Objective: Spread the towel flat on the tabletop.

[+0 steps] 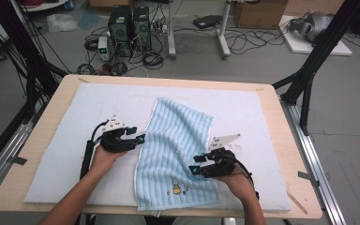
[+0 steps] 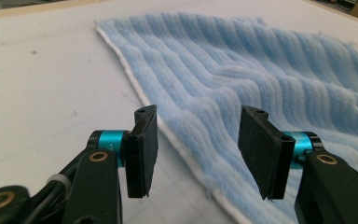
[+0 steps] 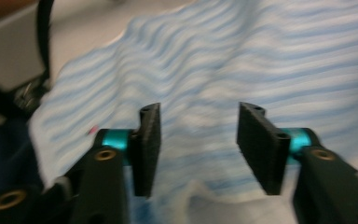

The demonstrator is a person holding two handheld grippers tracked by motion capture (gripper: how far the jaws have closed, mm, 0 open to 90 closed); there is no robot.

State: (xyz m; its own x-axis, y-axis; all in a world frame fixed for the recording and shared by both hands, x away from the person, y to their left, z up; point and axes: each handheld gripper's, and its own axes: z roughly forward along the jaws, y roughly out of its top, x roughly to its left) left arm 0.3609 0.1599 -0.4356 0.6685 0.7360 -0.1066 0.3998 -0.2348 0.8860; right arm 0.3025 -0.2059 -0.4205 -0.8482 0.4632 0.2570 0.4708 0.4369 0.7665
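Light-blue ribbed terry towel with a white hem and a small embroidered figure near its near edge lay spread on the white padded mat, slightly askew, its far end angled toward the middle of the table and its near end reaching the mat's front edge. It looked unfolded and mostly flat, with soft ripples across the pile and a low hump near the centre in the left gripper view. Judged from this, any folding was not yet begun: no edge was turned over, no crease laid.

The left gripper sat just at the towel's left hem, its jaws standing moderately apart with nothing pinched; in its own view the hem ran between the pads without either pressing on it. The right gripper hovered over the towel's right side near the front, jaws likewise parted and empty, the cloth blurred beneath them in its own view.

Both edges remained to be gripped before the cloth could be lifted or folded. Around the mat lay the pale wooden tabletop.
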